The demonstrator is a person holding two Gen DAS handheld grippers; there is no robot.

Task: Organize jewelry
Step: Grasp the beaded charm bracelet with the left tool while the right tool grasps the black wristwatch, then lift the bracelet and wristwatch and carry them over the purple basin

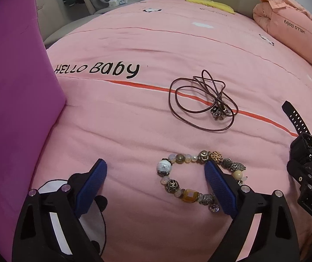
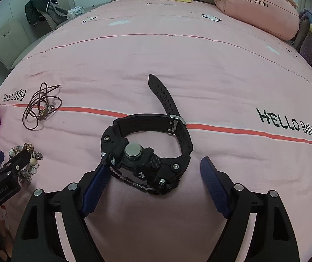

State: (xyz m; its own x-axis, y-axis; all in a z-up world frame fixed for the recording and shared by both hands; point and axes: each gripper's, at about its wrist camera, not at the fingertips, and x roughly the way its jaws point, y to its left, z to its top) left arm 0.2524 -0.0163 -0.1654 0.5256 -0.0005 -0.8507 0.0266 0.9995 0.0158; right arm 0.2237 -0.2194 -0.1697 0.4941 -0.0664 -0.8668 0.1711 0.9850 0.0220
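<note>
A beaded bracelet (image 1: pixel 177 179) lies on the pink bedspread (image 1: pixel 134 120); my left gripper (image 1: pixel 156 168) is open, its right finger (image 1: pixel 217 185) inside the bracelet's loop, its left finger (image 1: pixel 92 181) outside on the cloth. A brown cord necklace (image 1: pixel 201 102) with metal charms lies further away. A black digital watch (image 2: pixel 147 152) lies buckled, on its side, between the open fingers of my right gripper (image 2: pixel 153 166); its case touches the left finger (image 2: pixel 97 185). The bracelet (image 2: pixel 27 159) and necklace (image 2: pixel 40 107) show at the left in the right wrist view.
A purple box (image 1: pixel 14 98) stands at the left of the bed. A folded pink quilt (image 1: pixel 291 28) and a yellow cloth (image 1: pixel 210 3) lie at the far end. A chair with clothes (image 2: pixel 44 11) stands beyond the bed.
</note>
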